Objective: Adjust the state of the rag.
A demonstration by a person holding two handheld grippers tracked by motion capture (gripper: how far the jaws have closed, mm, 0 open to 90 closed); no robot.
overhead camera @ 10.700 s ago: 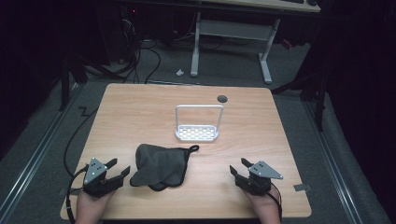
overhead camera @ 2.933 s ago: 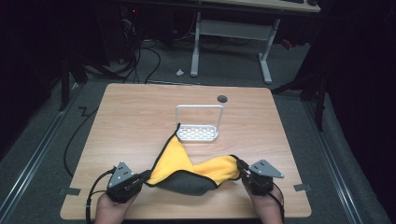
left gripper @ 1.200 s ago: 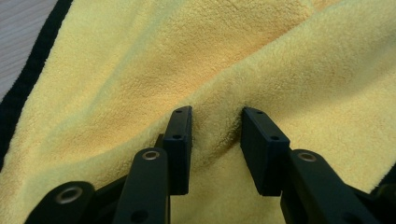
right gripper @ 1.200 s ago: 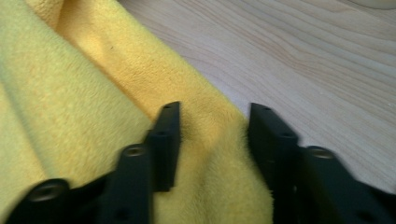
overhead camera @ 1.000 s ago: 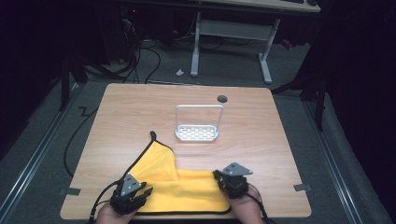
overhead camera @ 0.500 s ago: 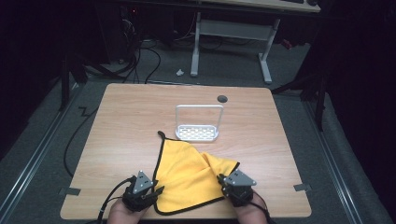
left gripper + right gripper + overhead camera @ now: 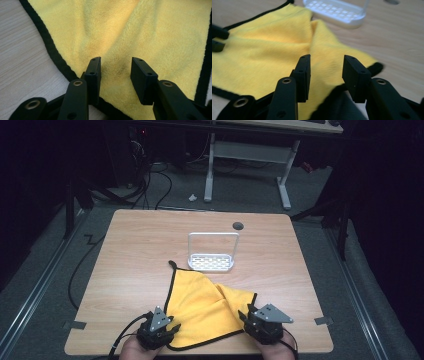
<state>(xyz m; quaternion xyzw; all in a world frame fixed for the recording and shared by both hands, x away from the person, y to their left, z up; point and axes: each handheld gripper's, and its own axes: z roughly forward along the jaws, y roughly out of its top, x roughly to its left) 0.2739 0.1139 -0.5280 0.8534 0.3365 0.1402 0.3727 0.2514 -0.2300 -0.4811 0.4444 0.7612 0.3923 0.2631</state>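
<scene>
A yellow cloth with black edging lies spread on the near half of the wooden table, a claw at each near corner.

From above, the left claw and right claw sit at the cloth's edge, and a white wire-handled tray stands empty just beyond its far corner. The left gripper view shows jaws apart over the pile; the right gripper view shows jaws apart above a dark grey underside folded up at the corner.
</scene>
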